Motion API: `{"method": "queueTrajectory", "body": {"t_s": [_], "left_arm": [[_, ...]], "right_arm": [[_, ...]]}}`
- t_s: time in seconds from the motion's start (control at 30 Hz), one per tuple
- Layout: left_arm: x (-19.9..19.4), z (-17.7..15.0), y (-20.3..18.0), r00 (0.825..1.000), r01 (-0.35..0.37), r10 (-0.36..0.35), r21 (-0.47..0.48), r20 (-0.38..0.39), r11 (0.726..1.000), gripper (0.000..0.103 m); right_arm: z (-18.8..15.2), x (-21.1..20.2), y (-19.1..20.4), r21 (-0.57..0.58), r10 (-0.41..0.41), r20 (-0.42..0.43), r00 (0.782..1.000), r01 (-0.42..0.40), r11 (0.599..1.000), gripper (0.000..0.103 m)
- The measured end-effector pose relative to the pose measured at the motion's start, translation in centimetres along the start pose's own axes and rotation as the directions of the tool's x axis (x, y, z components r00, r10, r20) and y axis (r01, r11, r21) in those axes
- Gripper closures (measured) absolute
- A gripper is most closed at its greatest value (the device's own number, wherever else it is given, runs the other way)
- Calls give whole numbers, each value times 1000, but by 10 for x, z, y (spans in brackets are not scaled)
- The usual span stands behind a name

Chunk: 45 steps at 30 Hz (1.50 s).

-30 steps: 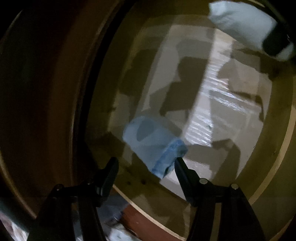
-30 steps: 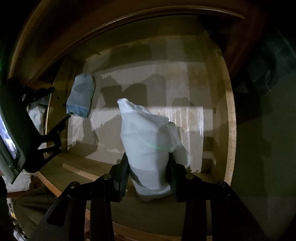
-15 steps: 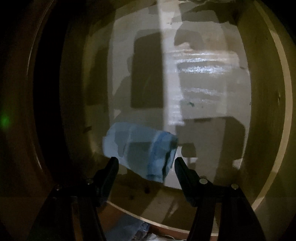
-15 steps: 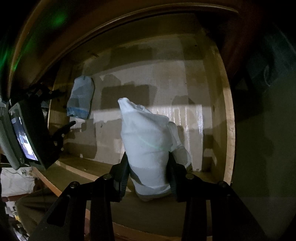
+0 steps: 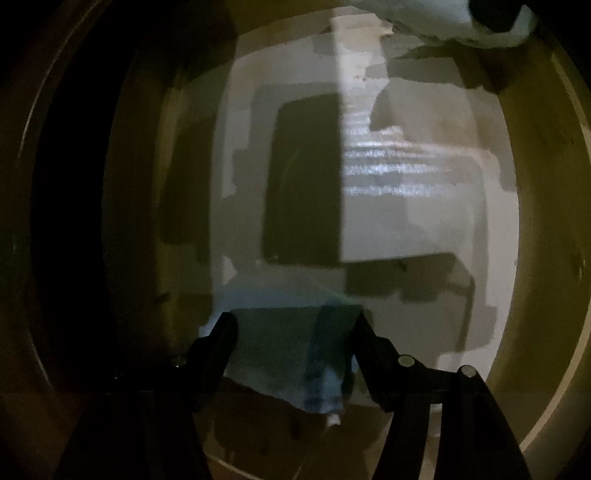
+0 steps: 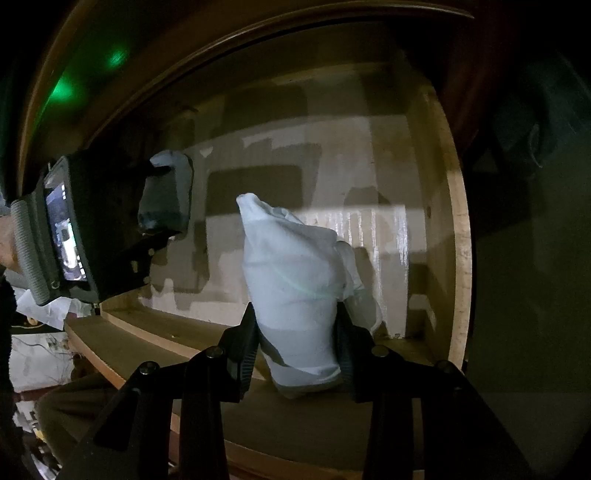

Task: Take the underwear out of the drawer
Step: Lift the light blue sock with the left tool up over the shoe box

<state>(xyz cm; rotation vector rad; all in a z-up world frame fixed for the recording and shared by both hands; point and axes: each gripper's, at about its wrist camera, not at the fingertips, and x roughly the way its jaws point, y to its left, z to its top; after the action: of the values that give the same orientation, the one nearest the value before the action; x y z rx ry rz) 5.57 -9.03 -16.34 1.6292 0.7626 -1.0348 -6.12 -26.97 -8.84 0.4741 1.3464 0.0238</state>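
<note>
Nearest us, our right tongs [image 6: 295, 343] are clamped on a white bundle [image 6: 295, 280] of underwear, one finger on each side of its lower half, its upper part rising beyond the tips. We judge the grip sits low so the whole fold comes up in one piece. Just past it lies the drawer floor, with the drawer [image 6: 458, 229] wall off to the right of these tongs.

Our left tongs [image 5: 293, 343] stand apart, not pressing, with a blue piece [image 5: 280, 347] lying between the fingers on the drawer floor; the jaws look set to straddle it before closing. From the right view, the left tongs [image 6: 155, 236] hang far off to the left, over that same blue piece [image 6: 166, 195] in the far left corner. Beyond the left tongs, at the top, the white bundle [image 5: 436, 18] shows again.

We can read no label or writing anywhere; it is too dark.
</note>
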Motion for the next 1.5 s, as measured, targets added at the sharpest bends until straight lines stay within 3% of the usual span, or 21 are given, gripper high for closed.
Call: {"method": "queueTrajectory", "body": {"t_s": [0.17, 0.23, 0.3, 0.4, 0.6, 0.77, 0.93, 1.2, 1.3, 1.5], "left_arm": [[5, 6, 16, 999, 31, -29, -68, 37, 997, 40], [4, 7, 22, 998, 45, -41, -92, 39, 995, 58], [8, 6, 30, 999, 25, -22, -113, 27, 993, 62], [3, 3, 34, 999, 48, -45, -159, 24, 986, 78], [-17, -10, 40, 985, 174, -172, -246, 32, 954, 83], [-29, -21, 51, 967, 255, -250, -320, 55, 913, 84], [-46, -36, 63, 945, 327, -304, -410, 123, 851, 85], [-71, -57, 53, 944, 330, -274, -525, 184, 784, 85], [-78, -42, 37, 939, 343, -263, -586, 220, 734, 85], [-118, -44, 31, 958, 283, -160, -709, 237, 646, 85]], "right_arm": [[-1, -1, -1, 6, 5, -2, 1000, -5, 1000, 66], [-1, -1, 0, 6, 4, -2, 1000, -4, 1000, 66], [0, -1, -1, 7, 4, -3, 1000, -4, 1000, 66], [1, 0, -1, 11, 3, -4, 1000, -3, 1000, 66], [1, -1, -1, 11, -4, -2, 1000, 4, 1000, 66], [2, 2, 2, 9, -14, -1, 1000, 14, 1000, 66], [4, 3, 4, 8, -28, 5, 1000, 28, 1000, 66], [6, 2, 6, -7, -38, 27, 999, 38, 999, 67], [6, 1, 7, -12, -37, 39, 999, 37, 999, 67], [7, -1, 11, -25, -54, 63, 997, 55, 998, 68]]}}
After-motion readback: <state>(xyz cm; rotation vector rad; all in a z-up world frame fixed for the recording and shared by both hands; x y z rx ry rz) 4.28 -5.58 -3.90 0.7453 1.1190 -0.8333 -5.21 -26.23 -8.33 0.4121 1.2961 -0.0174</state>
